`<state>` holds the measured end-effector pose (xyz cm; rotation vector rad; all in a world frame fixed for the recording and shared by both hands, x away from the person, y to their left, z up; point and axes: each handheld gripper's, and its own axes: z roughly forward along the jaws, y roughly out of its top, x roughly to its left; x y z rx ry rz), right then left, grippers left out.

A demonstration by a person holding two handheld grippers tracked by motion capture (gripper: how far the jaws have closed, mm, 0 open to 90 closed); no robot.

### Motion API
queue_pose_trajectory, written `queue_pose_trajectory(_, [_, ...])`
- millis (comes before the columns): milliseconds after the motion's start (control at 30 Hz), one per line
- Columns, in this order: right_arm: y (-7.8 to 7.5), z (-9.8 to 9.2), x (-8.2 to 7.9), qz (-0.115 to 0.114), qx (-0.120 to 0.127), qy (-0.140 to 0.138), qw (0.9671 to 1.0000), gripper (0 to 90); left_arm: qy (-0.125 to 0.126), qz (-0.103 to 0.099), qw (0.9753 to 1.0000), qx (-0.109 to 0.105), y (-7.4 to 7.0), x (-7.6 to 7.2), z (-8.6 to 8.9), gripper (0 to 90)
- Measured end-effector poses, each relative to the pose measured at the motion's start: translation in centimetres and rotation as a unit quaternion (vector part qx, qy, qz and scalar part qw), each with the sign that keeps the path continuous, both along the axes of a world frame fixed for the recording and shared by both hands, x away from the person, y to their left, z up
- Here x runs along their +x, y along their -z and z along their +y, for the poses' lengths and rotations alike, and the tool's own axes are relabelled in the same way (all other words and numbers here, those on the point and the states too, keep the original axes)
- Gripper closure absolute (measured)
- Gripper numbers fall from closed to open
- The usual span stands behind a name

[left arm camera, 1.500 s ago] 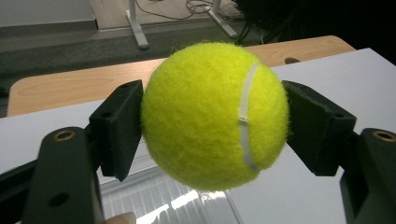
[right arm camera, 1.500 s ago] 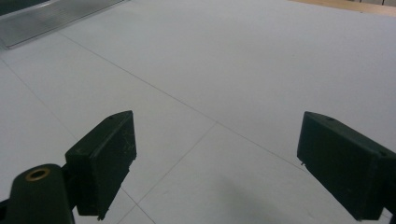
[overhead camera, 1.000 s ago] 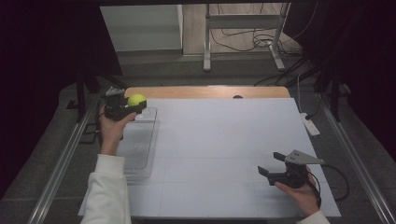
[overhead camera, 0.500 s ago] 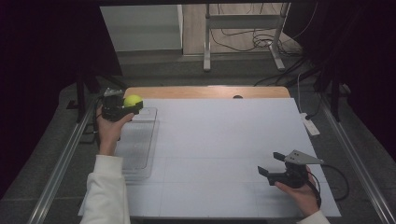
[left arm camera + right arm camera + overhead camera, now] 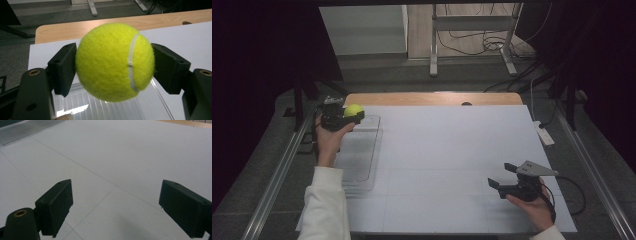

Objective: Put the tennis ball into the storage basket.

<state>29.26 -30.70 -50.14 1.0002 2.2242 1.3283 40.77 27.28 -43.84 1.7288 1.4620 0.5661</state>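
Note:
A yellow-green tennis ball (image 5: 353, 110) (image 5: 115, 62) is held in the air over the far end of a clear plastic tray (image 5: 358, 155) (image 5: 100, 108) at the table's left. My left gripper (image 5: 346, 115) (image 5: 113, 66) is shut on the ball, one black jaw pressed to each side. Near the front right of the white table top (image 5: 447, 150), my right gripper (image 5: 502, 176) (image 5: 117, 205) rests open, jaws wide apart with bare table between them.
The clear tray (image 5: 22, 128) lies along the table's left side. A strip of wooden table edge (image 5: 427, 98) runs along the far side. A white power strip (image 5: 544, 135) sits off the right edge. Metal rails flank the table.
The left gripper with the ball has drifted slightly left and toward the far end of the tray. The right gripper has stayed put.

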Motion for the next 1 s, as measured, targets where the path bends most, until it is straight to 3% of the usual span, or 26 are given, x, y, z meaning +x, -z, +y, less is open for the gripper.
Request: queue_pose_trajectory(1000, [0.0,0.0,0.0,0.000,0.001,0.000,1.0000,12.4,-0.008,0.056,0.9980,0.029,2.3,0.9,0.5,26.7])
